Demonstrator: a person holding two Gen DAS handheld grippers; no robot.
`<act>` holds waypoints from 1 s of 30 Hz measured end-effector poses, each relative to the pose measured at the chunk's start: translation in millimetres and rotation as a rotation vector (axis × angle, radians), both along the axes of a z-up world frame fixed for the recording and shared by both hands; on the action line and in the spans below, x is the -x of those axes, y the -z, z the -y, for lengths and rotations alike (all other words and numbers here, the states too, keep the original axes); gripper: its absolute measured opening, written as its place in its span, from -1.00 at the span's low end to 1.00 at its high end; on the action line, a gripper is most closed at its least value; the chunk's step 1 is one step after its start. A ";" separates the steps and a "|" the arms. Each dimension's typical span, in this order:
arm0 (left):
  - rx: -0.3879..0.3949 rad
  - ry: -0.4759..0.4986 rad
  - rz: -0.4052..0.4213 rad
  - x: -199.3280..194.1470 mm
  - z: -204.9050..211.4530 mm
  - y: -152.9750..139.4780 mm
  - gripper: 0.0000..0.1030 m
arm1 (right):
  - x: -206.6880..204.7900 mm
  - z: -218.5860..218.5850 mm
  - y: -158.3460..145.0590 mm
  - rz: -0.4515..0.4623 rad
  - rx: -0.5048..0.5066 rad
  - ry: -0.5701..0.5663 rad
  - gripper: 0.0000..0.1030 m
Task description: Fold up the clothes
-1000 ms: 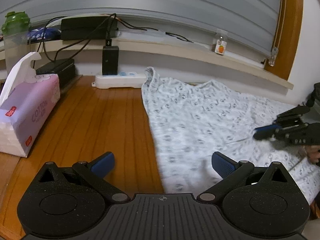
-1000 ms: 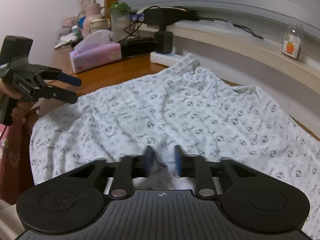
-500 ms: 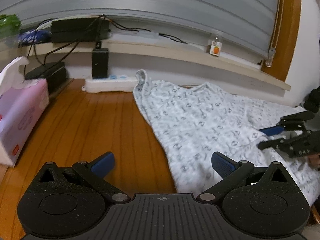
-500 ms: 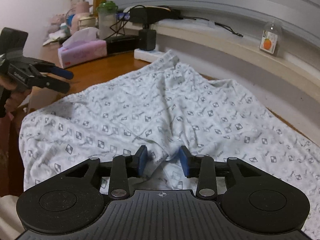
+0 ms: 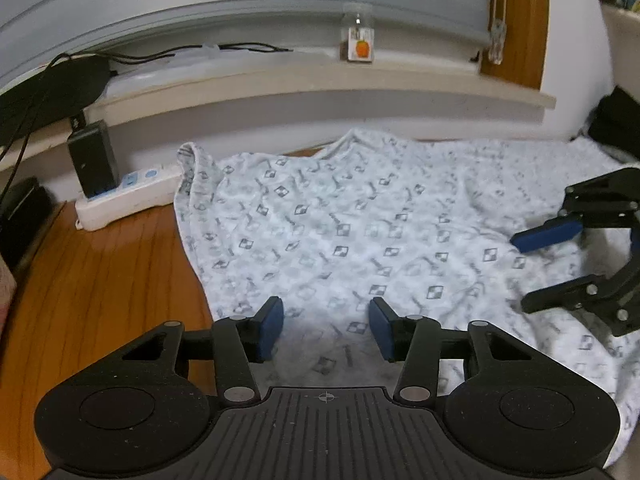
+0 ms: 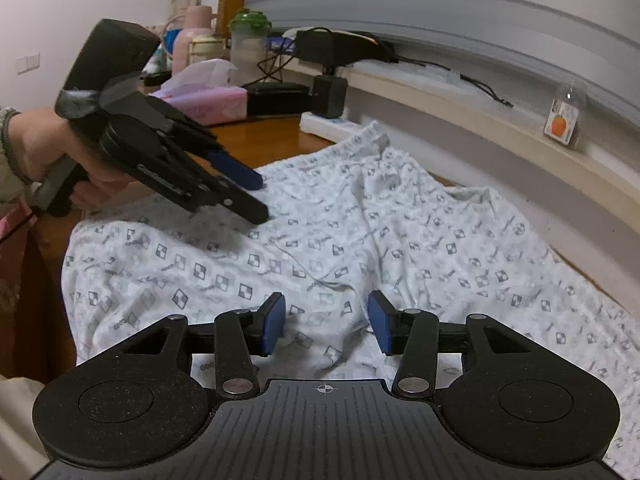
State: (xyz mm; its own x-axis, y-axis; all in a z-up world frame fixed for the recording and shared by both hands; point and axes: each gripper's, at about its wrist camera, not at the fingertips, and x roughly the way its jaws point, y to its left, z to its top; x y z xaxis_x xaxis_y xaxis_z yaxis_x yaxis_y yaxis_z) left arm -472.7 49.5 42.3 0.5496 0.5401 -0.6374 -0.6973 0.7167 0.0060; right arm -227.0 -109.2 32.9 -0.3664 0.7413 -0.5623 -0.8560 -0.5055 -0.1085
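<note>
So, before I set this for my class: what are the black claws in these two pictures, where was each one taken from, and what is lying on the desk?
Each claw is a hand-held tool with a camera on it looking along its two blue-tipped fingers. One picture looks out from the left claw, the other from the right claw; each also shows the other claw from the side, and a hand gripping the left one. A white patterned garment lies spread on the wooden desk. The left claw's jaws have just been closing, the right's opening; both stand apart over the cloth, and neither grips it.
</note>
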 end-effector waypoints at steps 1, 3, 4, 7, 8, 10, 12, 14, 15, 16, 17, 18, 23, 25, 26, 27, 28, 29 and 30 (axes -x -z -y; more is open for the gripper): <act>0.003 0.001 -0.007 -1.8 -3.0 -0.1 -0.01 | -0.4 -1.3 0.5 0.002 0.000 0.005 -0.08; 0.001 0.003 -0.022 -6.0 -8.5 -0.2 -0.02 | -0.8 -4.6 2.0 0.003 0.002 0.013 -0.08; -0.004 0.003 -0.026 -7.5 -11.9 0.1 -0.02 | -1.3 -6.5 2.3 0.001 0.002 0.023 -0.08; -0.009 0.001 -0.017 -9.8 -24.1 1.6 -0.01 | -1.8 -7.4 2.2 -0.010 0.000 0.034 -0.08; -0.013 0.000 -0.022 -12.1 -27.7 1.3 -0.01 | -1.4 -7.4 1.9 -0.012 -0.001 0.035 -0.08; -0.022 -0.005 -0.033 -17.2 -33.3 0.8 -0.01 | 0.3 -5.8 1.7 -0.012 -0.005 0.030 -0.08; -0.028 -0.007 -0.032 -20.3 -38.8 1.5 -0.01 | 4.0 -2.9 1.2 -0.013 -0.009 0.025 -0.08; -0.035 -0.009 -0.030 -23.2 -44.9 2.1 -0.01 | 8.8 0.5 -0.1 -0.017 -0.012 0.012 -0.08; -0.040 -0.008 -0.032 -25.2 -48.1 2.3 -0.01 | 11.8 2.7 -1.1 -0.019 -0.015 0.002 -0.08; -0.041 -0.007 -0.033 -27.2 -51.7 2.3 -0.01 | 15.4 4.3 -2.2 -0.022 -0.016 -0.011 -0.08; -0.039 -0.007 -0.033 -29.3 -55.6 2.1 -0.01 | 19.2 5.7 -3.4 -0.024 -0.017 -0.023 -0.08; -0.042 -0.008 -0.036 -32.1 -58.9 1.8 -0.01 | 23.3 7.2 -4.1 -0.024 -0.020 -0.036 -0.08; -0.060 -0.014 -0.057 -46.1 -70.8 0.9 0.00 | 33.7 -3.2 -0.1 -0.028 0.003 -0.035 -0.07; -0.040 -0.018 -0.051 -45.0 -74.0 -0.1 0.01 | 32.5 -13.2 4.0 -0.039 0.029 -0.020 -0.07; -0.024 -0.020 -0.050 -41.1 -73.6 -1.4 0.04 | 30.2 -17.6 5.7 -0.058 0.049 -0.014 -0.07; -0.004 -0.022 -0.048 -35.7 -72.4 -3.0 0.10 | 27.9 -19.4 6.3 -0.071 0.060 -0.012 -0.06; 0.018 -0.024 -0.042 -28.5 -70.6 -4.6 0.13 | 25.8 -20.6 6.6 -0.082 0.070 -0.011 0.01; 0.034 -0.023 -0.033 -19.2 -66.7 -6.2 0.16 | 23.7 -21.9 7.0 -0.094 0.079 -0.010 0.08; 0.036 -0.023 -0.036 -9.9 -60.5 -7.2 0.20 | 23.5 -21.1 7.7 -0.094 0.081 -0.016 0.08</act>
